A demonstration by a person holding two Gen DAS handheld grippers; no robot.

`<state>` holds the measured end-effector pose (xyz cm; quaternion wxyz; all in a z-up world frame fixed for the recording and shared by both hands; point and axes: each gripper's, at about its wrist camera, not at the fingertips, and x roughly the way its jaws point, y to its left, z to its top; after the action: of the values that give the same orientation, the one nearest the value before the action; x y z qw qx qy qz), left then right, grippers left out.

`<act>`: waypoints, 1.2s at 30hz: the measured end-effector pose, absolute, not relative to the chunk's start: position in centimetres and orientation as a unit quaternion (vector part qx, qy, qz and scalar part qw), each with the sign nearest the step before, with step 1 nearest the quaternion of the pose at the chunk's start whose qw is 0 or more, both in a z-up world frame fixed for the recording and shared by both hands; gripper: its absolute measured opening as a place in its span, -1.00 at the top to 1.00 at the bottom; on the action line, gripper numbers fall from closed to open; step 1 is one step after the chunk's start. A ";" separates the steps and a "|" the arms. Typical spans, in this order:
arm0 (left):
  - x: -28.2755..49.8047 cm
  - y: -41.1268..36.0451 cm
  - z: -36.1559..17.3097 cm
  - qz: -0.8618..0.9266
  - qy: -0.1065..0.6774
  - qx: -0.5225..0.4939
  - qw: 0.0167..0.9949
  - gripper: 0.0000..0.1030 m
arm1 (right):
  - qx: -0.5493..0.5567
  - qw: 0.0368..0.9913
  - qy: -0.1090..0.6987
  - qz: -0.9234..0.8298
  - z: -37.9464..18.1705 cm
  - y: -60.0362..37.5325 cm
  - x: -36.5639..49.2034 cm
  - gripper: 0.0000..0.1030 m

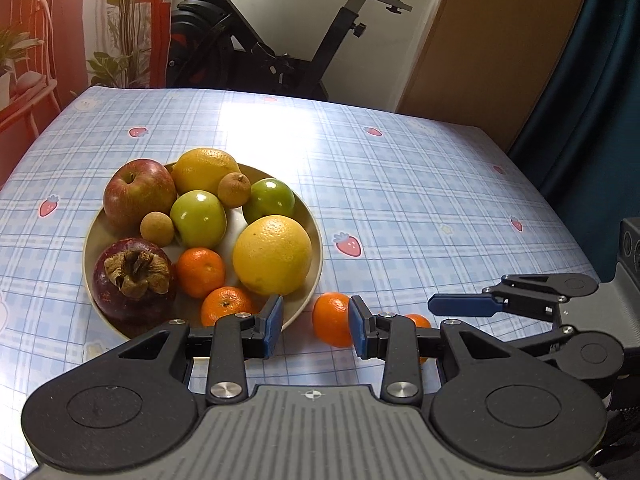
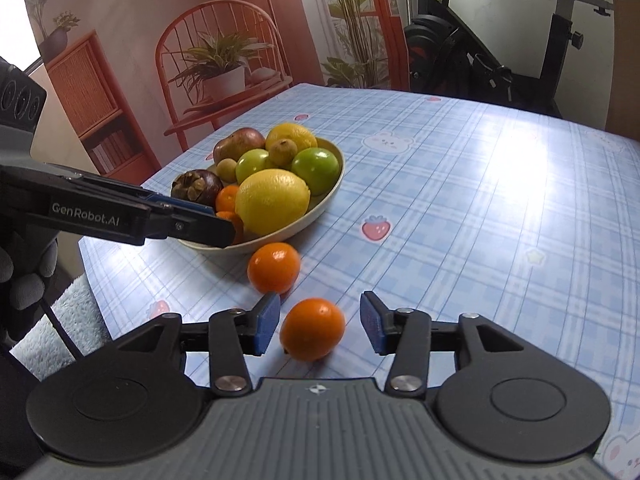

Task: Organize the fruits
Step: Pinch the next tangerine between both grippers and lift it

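Two loose mandarins on the checked tablecloth (image 2: 460, 184) just near of the fruit plate (image 2: 320, 204): the nearer mandarin (image 2: 312, 329) sits between the right gripper (image 2: 318, 326) pads, jaws open, no pad pressing on it; the farther mandarin (image 2: 274, 267) lies just beside the plate rim. Left gripper (image 1: 316, 326) jaws open and empty over the plate's near edge, the farther mandarin just beyond its right pad. Plate holds apple, green fruits, oranges, mangosteen (image 1: 134, 280), mandarins.
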<state>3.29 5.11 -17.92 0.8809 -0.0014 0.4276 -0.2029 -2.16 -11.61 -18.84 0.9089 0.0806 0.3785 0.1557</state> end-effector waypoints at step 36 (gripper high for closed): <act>4.7 0.5 -20.5 -0.201 0.466 0.042 0.861 0.25 | 0.101 0.915 0.371 0.121 -19.9 -14.4 -3.4 0.18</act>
<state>4.71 0.50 -20.50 0.8608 0.0423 0.4658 -0.2007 -3.36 -14.38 -19.89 0.9150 0.1014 0.3712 0.1212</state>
